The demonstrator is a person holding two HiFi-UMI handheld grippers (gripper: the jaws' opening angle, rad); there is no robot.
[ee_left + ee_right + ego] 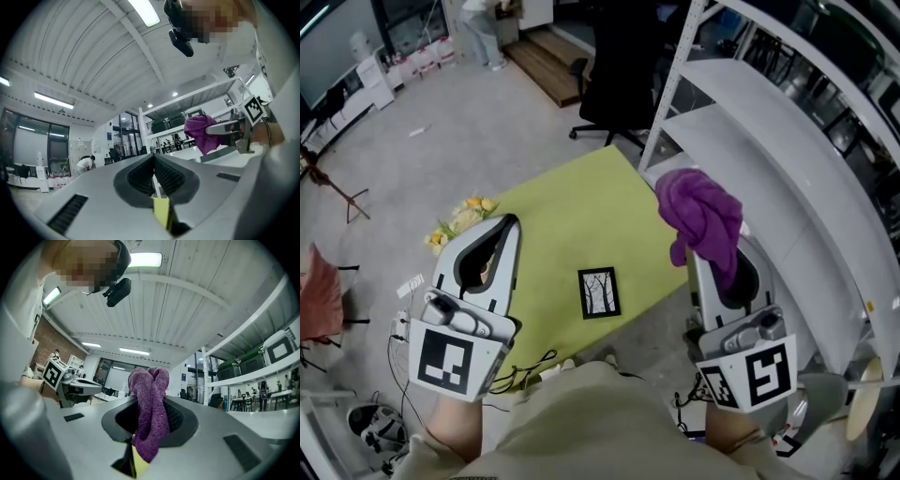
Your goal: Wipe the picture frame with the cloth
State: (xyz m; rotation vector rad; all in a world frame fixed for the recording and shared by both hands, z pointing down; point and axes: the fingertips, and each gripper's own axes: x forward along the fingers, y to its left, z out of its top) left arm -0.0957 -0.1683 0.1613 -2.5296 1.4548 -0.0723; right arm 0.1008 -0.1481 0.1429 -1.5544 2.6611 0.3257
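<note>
Picture frame (599, 292) is lying flat on the yellow-green table (572, 202), near the table's near edge and about midway along it, with bare tabletop showing on every side of it. At the table's left corner a bunch of yellow and white flowers (461, 221) is resting on the edge. The left gripper (508, 221) is hovering above the table's left part, its jaws pressing together with nothing between them. The right gripper (150, 385) is hanging over the table's right edge, its jaws clamping the purple cloth (701, 217), which is bunching above the tips and drooping below them. White shelving (750, 159) is crowding the table's right side, and a black chair (623, 75) is standing beyond the far corner.
</note>
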